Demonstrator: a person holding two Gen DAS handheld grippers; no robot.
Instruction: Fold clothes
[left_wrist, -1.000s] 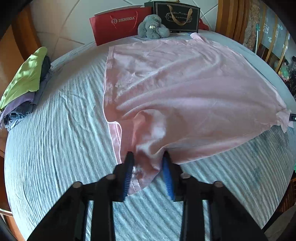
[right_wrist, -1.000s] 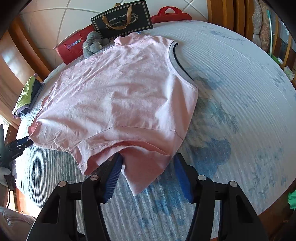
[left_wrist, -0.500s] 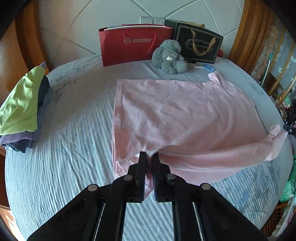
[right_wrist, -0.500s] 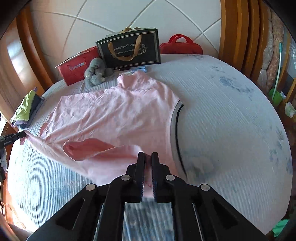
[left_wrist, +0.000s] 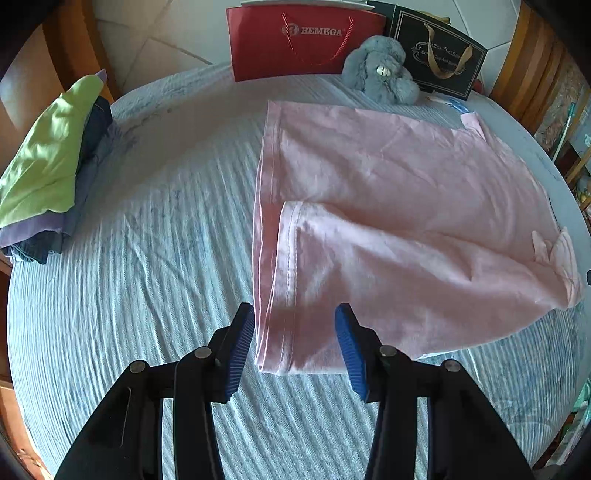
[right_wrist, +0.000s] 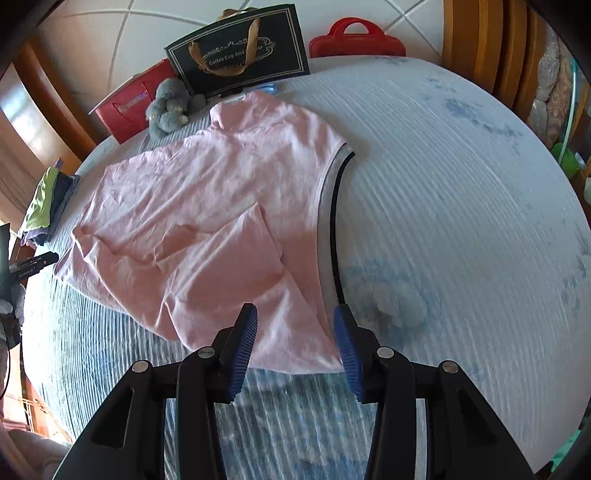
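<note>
On the striped bedspread (left_wrist: 147, 295) the pink shirt (left_wrist: 388, 221) lies flat, near long edge folded over. I'm at release step: L gripper (left_wrist: 295, 343) & R gripper (right_wrist: 295, 343) jaws opening, cloth between, pads off it. Next, I judge: regrip far edge, fold in. Long axis runs left-right, collar (right_wrist: 328, 221) toward R side.

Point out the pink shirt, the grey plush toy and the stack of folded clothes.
pink shirt (left_wrist: 388, 221): left wrist view, on the folded-over body fabric.
grey plush toy (left_wrist: 380, 70): left wrist view, on its furry body.
stack of folded clothes (left_wrist: 48, 162): left wrist view, on the green top garment.
</note>
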